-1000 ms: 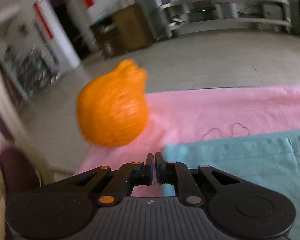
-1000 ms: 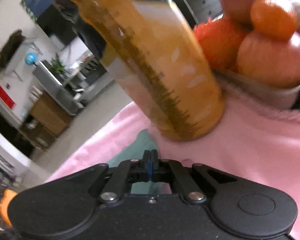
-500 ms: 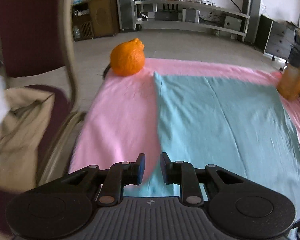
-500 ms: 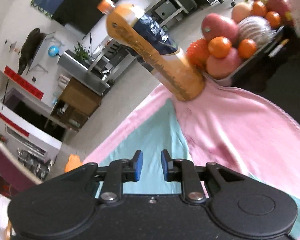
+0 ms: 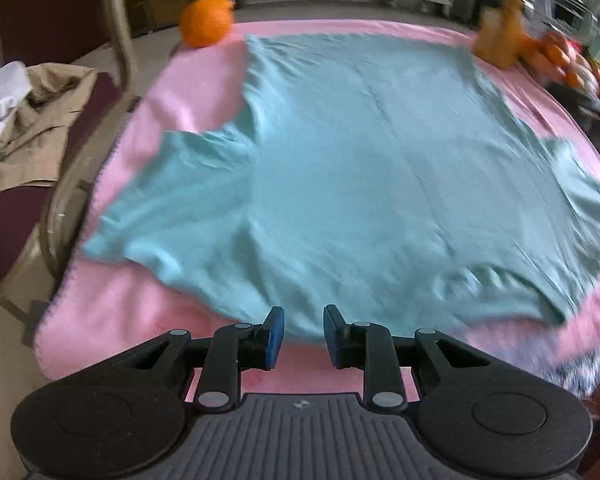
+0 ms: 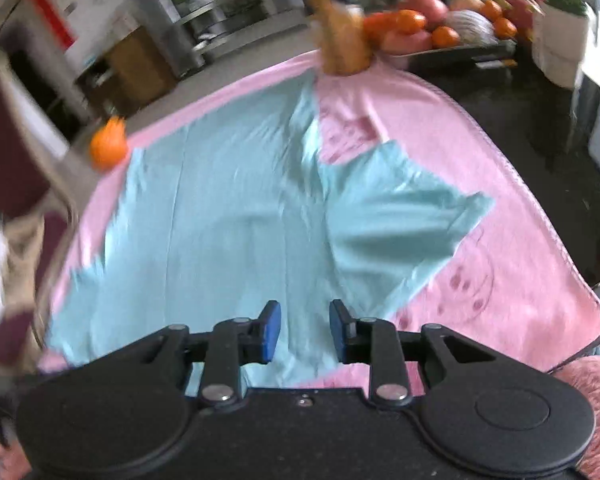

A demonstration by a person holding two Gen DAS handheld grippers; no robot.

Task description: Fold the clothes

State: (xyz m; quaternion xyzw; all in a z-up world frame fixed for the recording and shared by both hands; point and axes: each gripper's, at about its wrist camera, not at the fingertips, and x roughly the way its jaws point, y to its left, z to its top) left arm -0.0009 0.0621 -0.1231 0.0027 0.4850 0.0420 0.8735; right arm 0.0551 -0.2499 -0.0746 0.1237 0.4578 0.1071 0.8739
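I can't read any text, label or number in either wrist view; motion blur smears the far bottle (image 6: 342,46) label.

We record a plain teal T-shirt (image 5: 340,168) on a pink blanket (image 5: 112,320) bearing darker pink printed figures. The fruit (image 5: 206,26) at the far corner is orange. Both black grippers carry blue pads (image 6: 271,330). The chair (image 5: 40,12) upholstery is maroon.
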